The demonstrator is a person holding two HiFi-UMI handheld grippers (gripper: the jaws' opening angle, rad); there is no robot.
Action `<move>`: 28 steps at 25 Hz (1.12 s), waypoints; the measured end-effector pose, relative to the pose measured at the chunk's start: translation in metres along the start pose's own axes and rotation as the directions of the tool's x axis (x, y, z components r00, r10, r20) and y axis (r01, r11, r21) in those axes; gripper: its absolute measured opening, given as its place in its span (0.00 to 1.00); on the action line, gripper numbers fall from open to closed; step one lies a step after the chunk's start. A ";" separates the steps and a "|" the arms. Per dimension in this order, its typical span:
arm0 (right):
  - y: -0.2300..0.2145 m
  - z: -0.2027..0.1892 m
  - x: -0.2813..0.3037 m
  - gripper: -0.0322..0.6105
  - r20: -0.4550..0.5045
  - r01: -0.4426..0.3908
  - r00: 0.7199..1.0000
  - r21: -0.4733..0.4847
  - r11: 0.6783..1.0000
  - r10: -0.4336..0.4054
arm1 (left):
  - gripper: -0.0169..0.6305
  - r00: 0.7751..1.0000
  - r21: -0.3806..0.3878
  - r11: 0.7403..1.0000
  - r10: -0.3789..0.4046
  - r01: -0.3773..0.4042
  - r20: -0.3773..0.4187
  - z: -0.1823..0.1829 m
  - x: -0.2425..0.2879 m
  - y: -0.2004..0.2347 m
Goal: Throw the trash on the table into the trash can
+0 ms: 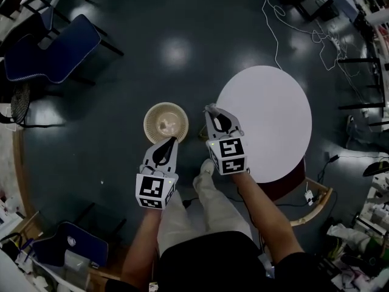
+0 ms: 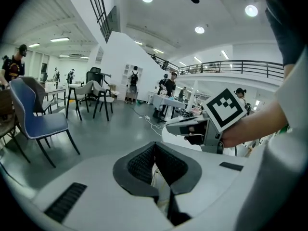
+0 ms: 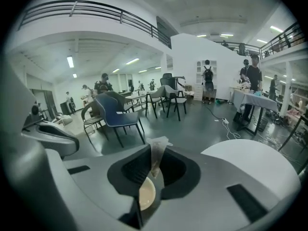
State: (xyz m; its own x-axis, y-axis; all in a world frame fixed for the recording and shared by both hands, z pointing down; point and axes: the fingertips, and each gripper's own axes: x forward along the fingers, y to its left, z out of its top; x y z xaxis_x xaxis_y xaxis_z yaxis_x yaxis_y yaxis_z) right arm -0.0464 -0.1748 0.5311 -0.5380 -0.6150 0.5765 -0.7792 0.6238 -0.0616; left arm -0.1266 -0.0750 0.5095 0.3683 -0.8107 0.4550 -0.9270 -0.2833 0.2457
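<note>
Hovering at the near rim of the trash can (image 1: 151,111), the left gripper (image 1: 171,140) has its fingers pressed together; a pale sliver shows between them, possibly a thin scrap (too dim to be sure). Just right of the can, the right gripper (image 1: 211,108) pinches a crumpled wrapper (image 3: 157,147) in narrow fingers, beside the white table (image 1: 273,120). Best to bring that wrapper squarely over the can's mouth before letting go, since light plastic will likely drift
</note>
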 end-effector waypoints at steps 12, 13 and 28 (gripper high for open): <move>0.080 -0.036 0.052 0.12 -0.056 -0.032 0.998 0.015 0.999 0.032 | 0.05 0.999 -0.031 0.999 0.026 -0.027 -0.036 -0.051 -0.021 0.087; 0.085 -0.040 0.058 0.12 -0.060 -0.032 0.998 0.019 0.999 0.033 | 0.05 0.999 -0.032 0.999 0.027 -0.029 -0.044 -0.057 -0.021 0.095; 0.129 -0.123 0.137 0.12 -0.152 -0.017 0.988 0.072 0.997 0.027 | 0.05 0.993 -0.025 1.000 0.006 -0.009 -0.118 -0.129 0.001 0.177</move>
State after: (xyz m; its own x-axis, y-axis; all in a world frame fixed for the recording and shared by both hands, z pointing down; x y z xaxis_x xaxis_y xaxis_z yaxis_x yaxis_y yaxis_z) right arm -0.1811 -0.1195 0.7022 -0.5039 -0.5171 0.6919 -0.7914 0.5974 -0.1298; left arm -0.2807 -0.0598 0.6642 0.3685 -0.7465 0.5540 -0.9282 -0.2630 0.2631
